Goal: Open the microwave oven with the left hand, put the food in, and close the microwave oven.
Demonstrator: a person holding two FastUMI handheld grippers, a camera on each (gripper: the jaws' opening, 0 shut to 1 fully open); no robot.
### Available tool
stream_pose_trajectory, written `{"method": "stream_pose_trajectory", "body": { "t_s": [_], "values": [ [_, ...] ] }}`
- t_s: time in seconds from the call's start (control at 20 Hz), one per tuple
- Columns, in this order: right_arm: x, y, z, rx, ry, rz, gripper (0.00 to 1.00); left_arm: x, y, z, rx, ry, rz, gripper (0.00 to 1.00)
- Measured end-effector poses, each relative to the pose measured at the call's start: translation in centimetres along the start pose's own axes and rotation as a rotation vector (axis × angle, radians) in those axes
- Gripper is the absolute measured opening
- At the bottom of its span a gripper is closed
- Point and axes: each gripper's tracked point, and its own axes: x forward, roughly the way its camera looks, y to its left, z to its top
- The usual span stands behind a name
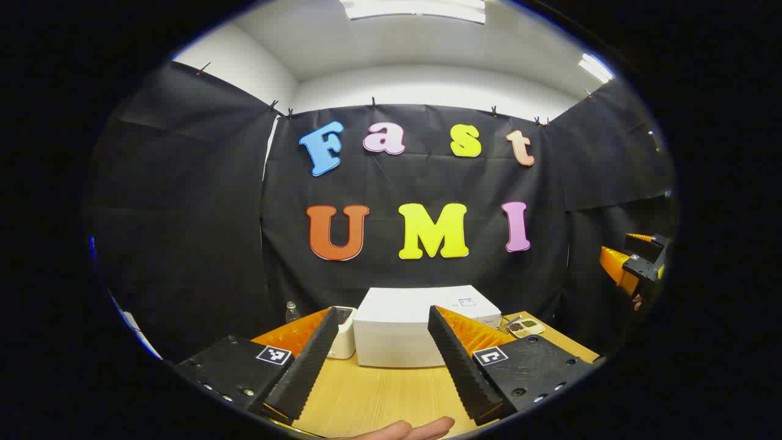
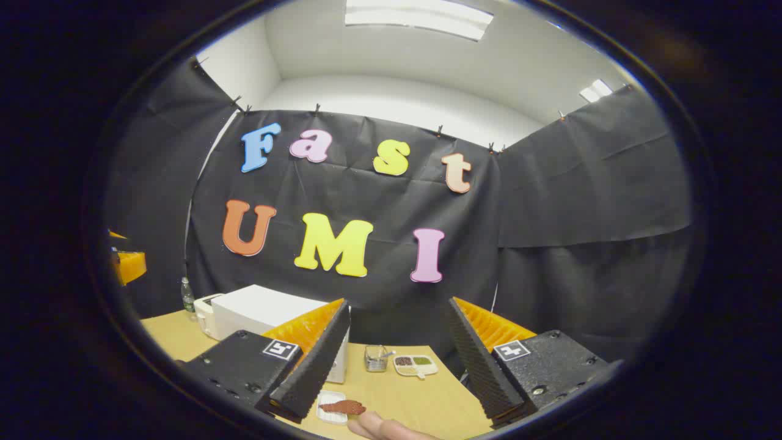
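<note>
Ceiling lights (image 1: 415, 9) are blowing out a bit overhead, my table (image 1: 379, 391) is looking evenly lit, and the fisheye's bending everything near the edges.

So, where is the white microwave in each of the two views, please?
Left gripper view: the microwave sits low at centre, between this gripper's two fingers, on the wooden table.
Right gripper view: the microwave is at lower left, partly behind this gripper's left finger.
Shared landmark: the small divided dish lies on the table to the right of the microwave in both views.
</note>
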Motion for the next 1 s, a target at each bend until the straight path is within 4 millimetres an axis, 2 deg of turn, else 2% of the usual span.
{"method": "stream_pose_trajectory", "body": {
  "t_s": [0.05,0.5,0.8,1.0],
  "values": [
    [-0.1,-0.3,0.0,0.0,-0.003,-0.005,0.96,0.1,-0.1,0.0,0.008,-0.003,0.002,0.92],
    [-0.2,-3.1,-1.6,0.029,0.021,-0.027,0.95,0.2,-2.2,-0.5,0.032,0.016,-0.02,0.93],
    [-0.1,-3.6,-2.0,0.046,0.025,-0.014,0.95,0.3,-3.0,-0.6,0.037,0.004,-0.032,0.93],
    [-0.3,-3.6,-2.6,0.048,0.032,0.004,0.95,1.0,-4.0,-1.6,0.037,0.018,-0.047,0.93]
  ]
}}
